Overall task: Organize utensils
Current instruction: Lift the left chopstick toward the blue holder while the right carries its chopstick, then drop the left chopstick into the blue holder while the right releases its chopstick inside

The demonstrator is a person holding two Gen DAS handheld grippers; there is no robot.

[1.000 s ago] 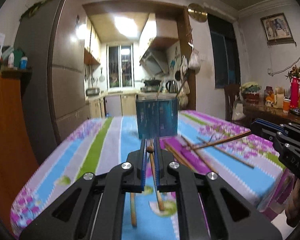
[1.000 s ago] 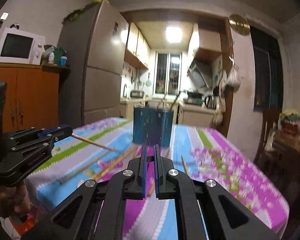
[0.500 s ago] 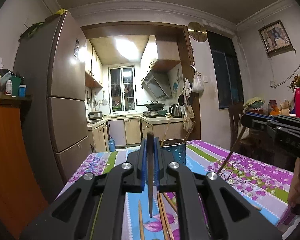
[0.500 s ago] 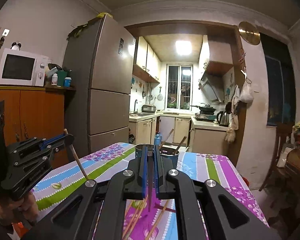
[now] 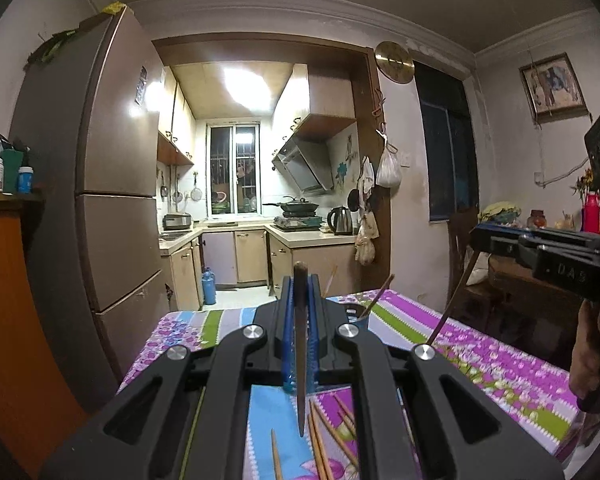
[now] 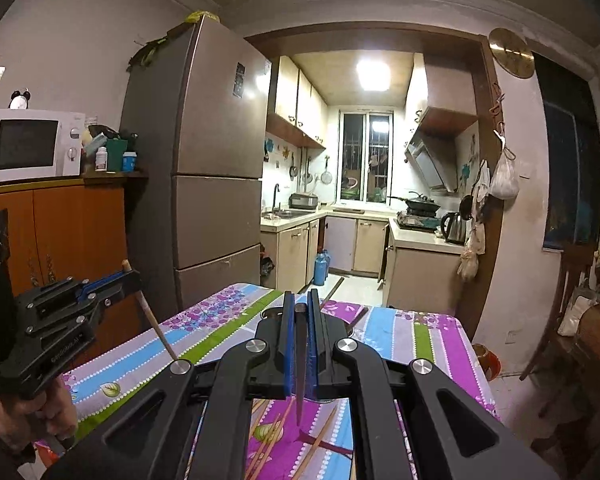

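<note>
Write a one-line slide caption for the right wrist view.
Right hand-held gripper shut on a chopstick above the floral tablecloth; left hand-held gripper grips another chopstick.

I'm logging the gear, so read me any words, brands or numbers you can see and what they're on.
"DAS": right hand-held gripper, on its body, in the left wrist view.
Left hand-held gripper: white lettering on its body, too small to read.
Fridge stickers: blurred.
Gold wall clock: unreadable.
</note>
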